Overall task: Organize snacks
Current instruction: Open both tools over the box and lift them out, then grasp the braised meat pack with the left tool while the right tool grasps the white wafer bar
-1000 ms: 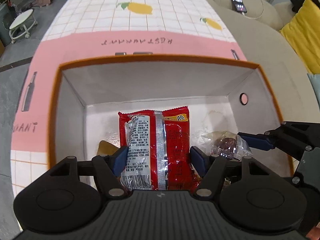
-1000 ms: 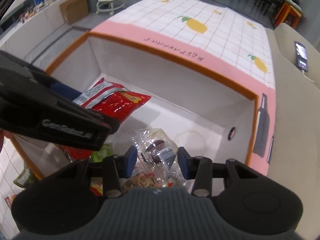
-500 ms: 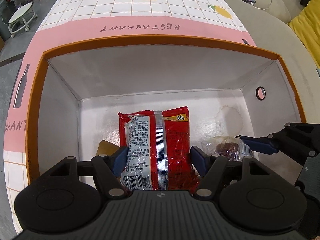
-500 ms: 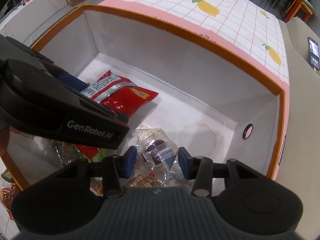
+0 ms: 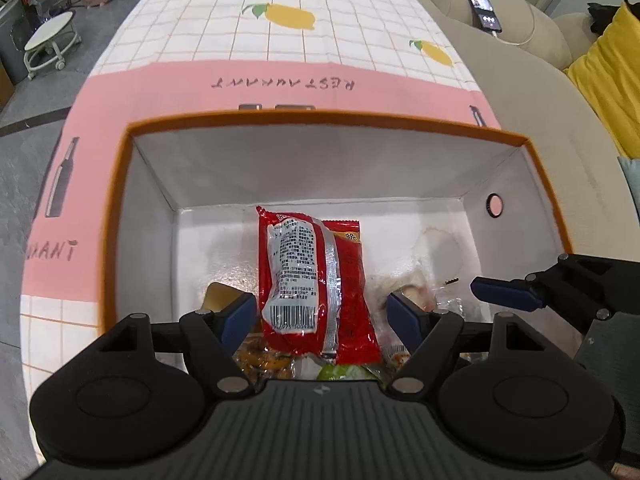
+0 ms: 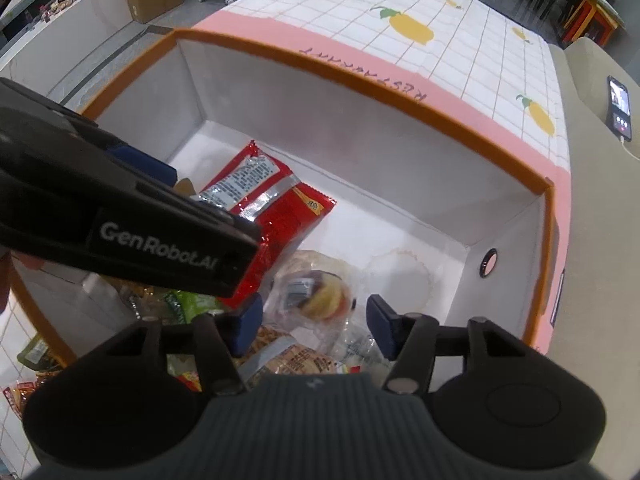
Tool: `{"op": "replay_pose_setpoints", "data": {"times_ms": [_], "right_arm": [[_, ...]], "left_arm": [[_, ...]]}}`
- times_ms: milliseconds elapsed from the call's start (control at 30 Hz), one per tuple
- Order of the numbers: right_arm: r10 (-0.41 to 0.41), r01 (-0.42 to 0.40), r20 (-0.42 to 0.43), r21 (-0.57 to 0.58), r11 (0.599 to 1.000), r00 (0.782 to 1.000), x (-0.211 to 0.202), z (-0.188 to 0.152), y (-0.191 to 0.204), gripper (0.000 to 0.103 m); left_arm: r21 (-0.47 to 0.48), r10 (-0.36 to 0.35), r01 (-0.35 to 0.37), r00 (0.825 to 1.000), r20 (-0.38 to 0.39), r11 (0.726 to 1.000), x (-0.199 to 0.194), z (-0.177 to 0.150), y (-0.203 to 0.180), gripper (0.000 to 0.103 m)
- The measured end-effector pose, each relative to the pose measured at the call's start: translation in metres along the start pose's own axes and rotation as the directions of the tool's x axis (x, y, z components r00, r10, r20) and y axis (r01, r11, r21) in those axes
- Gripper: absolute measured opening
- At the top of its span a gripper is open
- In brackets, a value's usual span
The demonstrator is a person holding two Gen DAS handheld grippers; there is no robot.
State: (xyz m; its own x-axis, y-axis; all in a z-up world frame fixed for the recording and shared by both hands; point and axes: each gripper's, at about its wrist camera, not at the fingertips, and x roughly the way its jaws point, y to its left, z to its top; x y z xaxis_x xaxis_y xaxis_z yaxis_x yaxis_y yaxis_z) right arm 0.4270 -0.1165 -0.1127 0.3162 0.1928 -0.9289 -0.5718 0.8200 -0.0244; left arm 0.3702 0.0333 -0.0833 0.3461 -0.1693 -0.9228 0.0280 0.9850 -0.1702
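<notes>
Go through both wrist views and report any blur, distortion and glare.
Left wrist view: fisheye bends the tablecloth grid; the box rim is slightly smeared; glare streaks the red snack packet. Right wrist view: same barrel bend; the clear wrapped snack is soft and blurred; the left gripper looms dark across the left side.

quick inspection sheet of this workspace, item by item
surface: tablecloth, pink border, lemon print
job's things: orange-rimmed box holds red snack packet, clear-wrapped snack, more packets
clutter: loose packets outside the box
grippers: left gripper open, jaws just widened, packet between; right gripper open over the clear-wrapped snack, just widened
cables: white cable at phone
surroundings: sofa, yellow cushion, round stool
</notes>
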Motion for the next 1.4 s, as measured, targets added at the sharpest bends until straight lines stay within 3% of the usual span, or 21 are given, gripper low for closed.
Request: {"op": "replay_pose_setpoints", "data": {"times_ms": [100, 433, 667, 833, 933, 1167, 1400], "right_arm": [[-0.008, 0.008, 0.013, 0.004, 1.000, 1.000, -0.012, -0.001, 0.001, 0.062], [0.007, -0.014, 0.091, 0.076, 0.997, 0.996, -0.073, -0.014, 0.006, 0.064], [0.015, -0.048, 0.200, 0.163, 0.986, 0.980, -0.125, -0.047, 0.017, 0.064], [0.002, -0.071, 0.291, 0.225, 0.972, 0.957, -0.153, -0.081, 0.029, 0.064], [-0.016, -0.073, 0.334, 0.253, 0.965, 0.942, -0.164, -0.104, 0.040, 0.064], [-0.072, -0.081, 0.383, 0.369, 0.926, 0.921, -0.173, -0.159, 0.060, 0.064], [-0.142, -0.051, 0.383, 0.451, 0.891, 0.913, -0.162, -0.211, 0.087, 0.064]], "left_arm": [[0.014, 0.023, -0.023, 1.000, 0.014, 1.000, -0.015, -0.003, -0.004, 0.087], [0.103, 0.057, -0.075, 0.984, 0.166, 0.992, -0.088, -0.031, -0.018, 0.087], [0.151, 0.058, -0.110, 0.948, 0.314, 0.982, -0.141, -0.074, -0.028, 0.087], [0.183, 0.079, -0.168, 0.907, 0.413, 0.969, -0.168, -0.115, -0.035, 0.087], [0.169, 0.089, -0.180, 0.893, 0.440, 0.969, -0.176, -0.138, -0.035, 0.087], [0.143, 0.117, -0.196, 0.894, 0.433, 0.970, -0.178, -0.186, -0.027, 0.087], [0.105, 0.090, -0.133, 0.935, 0.342, 0.986, -0.160, -0.230, -0.006, 0.087]]}}
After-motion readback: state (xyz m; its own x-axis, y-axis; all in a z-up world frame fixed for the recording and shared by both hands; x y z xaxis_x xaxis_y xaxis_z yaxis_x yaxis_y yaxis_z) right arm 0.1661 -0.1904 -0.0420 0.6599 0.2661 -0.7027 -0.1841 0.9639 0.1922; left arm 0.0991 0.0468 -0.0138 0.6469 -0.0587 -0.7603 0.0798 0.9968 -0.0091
